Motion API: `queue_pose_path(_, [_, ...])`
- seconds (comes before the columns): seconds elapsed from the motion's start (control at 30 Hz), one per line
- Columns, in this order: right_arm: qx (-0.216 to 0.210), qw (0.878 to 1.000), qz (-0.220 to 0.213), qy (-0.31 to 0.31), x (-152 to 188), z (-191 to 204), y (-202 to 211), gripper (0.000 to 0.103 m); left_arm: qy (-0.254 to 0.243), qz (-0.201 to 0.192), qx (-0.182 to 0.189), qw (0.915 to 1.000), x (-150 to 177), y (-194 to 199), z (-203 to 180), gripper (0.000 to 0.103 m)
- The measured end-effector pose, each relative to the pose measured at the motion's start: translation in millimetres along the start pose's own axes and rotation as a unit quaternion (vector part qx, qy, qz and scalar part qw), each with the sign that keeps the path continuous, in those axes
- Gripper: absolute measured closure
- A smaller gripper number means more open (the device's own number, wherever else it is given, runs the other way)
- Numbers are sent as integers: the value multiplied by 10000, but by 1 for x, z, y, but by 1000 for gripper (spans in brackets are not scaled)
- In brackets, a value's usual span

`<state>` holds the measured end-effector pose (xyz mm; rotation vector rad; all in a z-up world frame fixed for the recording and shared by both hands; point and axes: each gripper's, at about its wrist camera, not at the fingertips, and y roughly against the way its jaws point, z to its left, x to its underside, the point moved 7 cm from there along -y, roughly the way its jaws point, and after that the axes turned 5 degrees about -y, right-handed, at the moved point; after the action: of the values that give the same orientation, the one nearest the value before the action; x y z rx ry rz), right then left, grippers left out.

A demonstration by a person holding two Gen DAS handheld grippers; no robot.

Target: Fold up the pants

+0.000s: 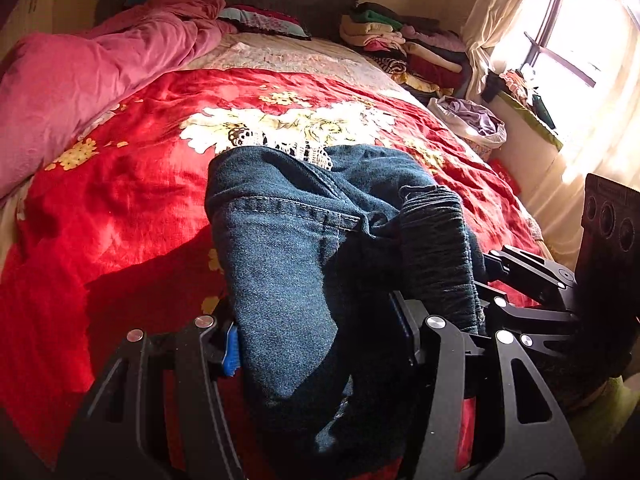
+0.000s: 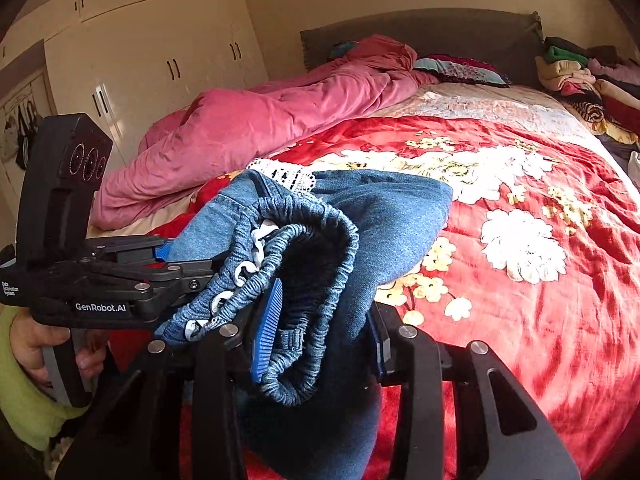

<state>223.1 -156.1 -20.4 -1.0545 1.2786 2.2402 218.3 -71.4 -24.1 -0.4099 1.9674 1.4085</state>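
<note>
Both views looked along a bed (image 1: 120,208) spread with a red floral blanket (image 2: 540,320). Open blanket lay ahead and toward the headboard (image 2: 420,32); a pink quilt (image 1: 80,80) banked one long edge, stacked clothes (image 1: 400,44) the far corner beside the window (image 1: 572,32), and a bag of laundry (image 1: 472,120) stood off that edge. Cream wardrobes (image 2: 160,48) lined the wall beyond the quilt.

The jeans (image 1: 288,248) hung bunched above the near part of the bed, long axis running from the grippers toward the headboard, elastic waistband (image 2: 304,248) nearest the right camera. The left gripper (image 1: 320,340) had its fingers partly closed, clamped on denim; the right gripper (image 2: 324,340) likewise gripped the waistband, with blue pads (image 2: 268,328) pressed into the fabric. The left gripper's body read "GenRobot.AI".
</note>
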Motion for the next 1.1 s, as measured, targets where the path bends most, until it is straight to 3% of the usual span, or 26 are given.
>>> queue_pose_path(0.2, [44,9999,58,-101,-5,-12,-16,66,30,11,-24,10000,-5,-14,7,56])
queue_pose_path(0.4, [213,9978,437,-445,9,-34,-39,65,151,314,-107,9993,12,-39,21,51])
queue_pose_path(0.5, [431,9950,683,-580,22,-46,-45,43,237,488,-162,9984,23,-48,28,39])
queue_pose_path(0.63, [554,9905,898,-877,36,-62,-53,31,460,617,-47,9970,35,-59,38,33])
queue_pose_path(0.9, [710,9905,847,-814,38,-60,-52,31,401,541,-75,9977,37,-59,36,31])
queue_pose_path(0.97, [753,9913,760,-773,35,-59,-47,31,382,532,-161,9977,36,-57,38,24])
queue_pose_path(1.1, [854,9913,598,-798,32,-59,-32,25,397,498,-288,9976,35,-46,40,20])
